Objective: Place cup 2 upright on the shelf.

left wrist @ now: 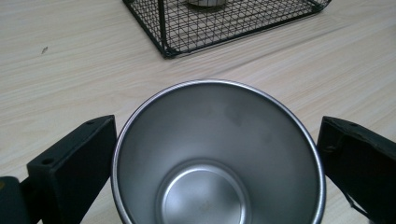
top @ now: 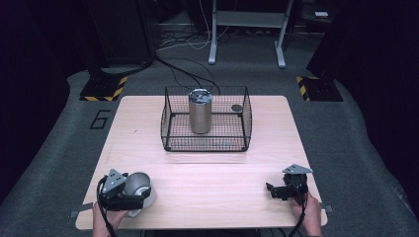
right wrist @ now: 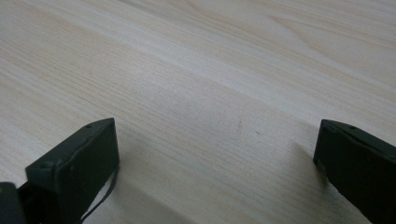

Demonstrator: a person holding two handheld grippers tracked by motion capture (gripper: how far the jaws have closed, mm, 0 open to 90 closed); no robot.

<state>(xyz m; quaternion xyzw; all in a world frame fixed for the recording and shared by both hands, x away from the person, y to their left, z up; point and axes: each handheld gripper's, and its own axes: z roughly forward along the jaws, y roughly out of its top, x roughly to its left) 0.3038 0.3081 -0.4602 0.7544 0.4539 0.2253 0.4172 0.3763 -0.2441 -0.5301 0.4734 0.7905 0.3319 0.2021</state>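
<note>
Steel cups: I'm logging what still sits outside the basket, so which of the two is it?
The open steel cup between the left tool's jaws near the table's front edge; the lidded tumbler stands upright inside the wire basket.

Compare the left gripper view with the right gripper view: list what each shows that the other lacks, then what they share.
Left gripper view alone: a steel cup sitting between the jaws, mouth toward the camera, empty inside, and beyond it a corner of the black wire basket with something metallic inside.

Right gripper view alone: jaws spread wide with nothing but bare wood between them.

Shared: two black jaws rising from the bottom, and the light wooden table.
</note>
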